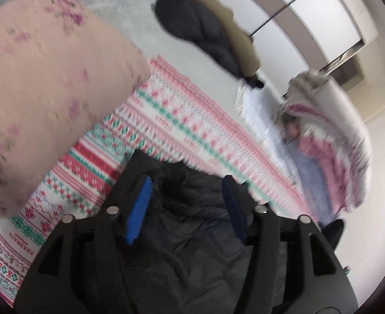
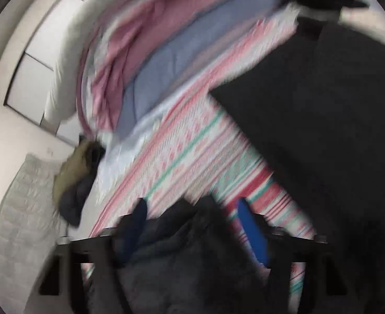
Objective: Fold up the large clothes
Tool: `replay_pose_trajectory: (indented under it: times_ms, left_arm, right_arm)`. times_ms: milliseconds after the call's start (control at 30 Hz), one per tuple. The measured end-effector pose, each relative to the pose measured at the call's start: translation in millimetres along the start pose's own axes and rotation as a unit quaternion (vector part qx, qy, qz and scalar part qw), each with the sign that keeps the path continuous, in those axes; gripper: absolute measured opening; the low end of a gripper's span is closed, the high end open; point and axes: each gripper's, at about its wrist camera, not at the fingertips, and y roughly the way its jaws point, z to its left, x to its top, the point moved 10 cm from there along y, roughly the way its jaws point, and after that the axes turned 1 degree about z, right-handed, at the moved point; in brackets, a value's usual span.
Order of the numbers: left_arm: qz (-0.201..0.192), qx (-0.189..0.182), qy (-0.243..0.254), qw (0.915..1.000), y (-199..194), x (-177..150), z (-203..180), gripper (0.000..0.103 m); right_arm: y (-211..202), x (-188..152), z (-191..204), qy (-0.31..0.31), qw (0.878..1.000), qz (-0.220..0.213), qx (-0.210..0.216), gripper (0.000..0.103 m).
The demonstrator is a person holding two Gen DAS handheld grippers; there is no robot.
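Left wrist view showed us our left gripper with its blue pads standing apart, a fold of dark padded garment lying between them without either pad pressing on it, as far as we could tell. That garment ran back under the black gripper body and lay on a patterned knit blanket banded in pink, red and green. Up to the left a pink flowered sleeve crossed the frame, close to the lens. Beyond the blanket we saw a second dark jacket with a tan lining heaped on the pale bed surface, and to the right a pile of pink, white and lilac bedding. Behind it all stood white wardrobe doors. From the right wrist view, heavily blurred, our right gripper also had its jaws wide, one blue pad clear to see, and dark fabric bunched between them; we could not tell whether it touched the pads. A large flat stretch of the same dark cloth filled the right side, over the striped blanket, with the bedding pile above and the tan-lined jacket at the left.
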Motion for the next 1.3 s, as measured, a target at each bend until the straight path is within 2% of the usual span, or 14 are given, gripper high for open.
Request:
replay_pose_trajectory:
  times_ms: [100,167,267,333,367,400,467,500,700,800,900,1033,1100,1300]
  left_arm:
    - [-0.003,0.009,0.022,0.9997,6,6,3,0.067]
    - [0.037,0.032,0.053,0.9974,35,-5,6,0.068]
    - [0.081,0.064,0.053,0.9932,71,-22,19,0.067]
    - [0.079,0.068,0.054,0.9931,82,-26,20,0.062]
    - [0.077,0.076,0.061,0.9923,86,-26,19,0.049]
    - [0.077,0.094,0.067,0.9903,89,-27,20,0.029]
    - [0.074,0.111,0.081,0.9878,92,-24,17,0.012]
    - [0.063,0.114,0.082,0.9881,88,-21,14,0.010]
    - [-0.017,0.089,0.083,0.9924,52,12,-24,0.008]
    - [-0.044,0.105,0.098,0.9887,54,29,-40,0.008]
    - [-0.023,0.167,0.119,0.9785,93,30,-33,0.008]
    - [0.017,0.208,0.108,0.9720,144,13,1,0.009]
    - [0.024,0.205,0.107,0.9727,159,4,12,0.010]
    - [0.015,0.185,0.102,0.9773,161,2,19,0.014]
  right_arm:
    - [12,-5,-4,-0.061,0.998,0.022,-0.023,0.076]
    - [30,-17,-3,-0.098,0.993,0.054,-0.024,0.076]
    - [48,-24,7,-0.142,0.988,0.064,-0.023,0.072]
    - [57,-32,24,-0.179,0.981,0.071,-0.004,0.042]
    - [62,-38,34,-0.209,0.975,0.080,-0.003,0.012]
    - [66,-42,38,-0.230,0.970,0.080,-0.017,0.008]
    - [70,-44,46,-0.268,0.960,0.069,-0.044,0.006]
    - [70,-43,50,-0.279,0.957,0.063,-0.051,0.005]
    - [47,-14,92,-0.259,0.966,0.007,-0.022,0.004]
    - [52,4,115,-0.267,0.962,-0.026,-0.046,0.004]
    - [75,11,111,-0.259,0.961,-0.024,-0.089,0.004]
    - [129,-2,68,-0.225,0.963,0.019,-0.146,0.004]
    - [146,-10,52,-0.210,0.965,0.029,-0.152,0.004]
    - [168,-24,31,-0.193,0.969,0.050,-0.144,0.008]
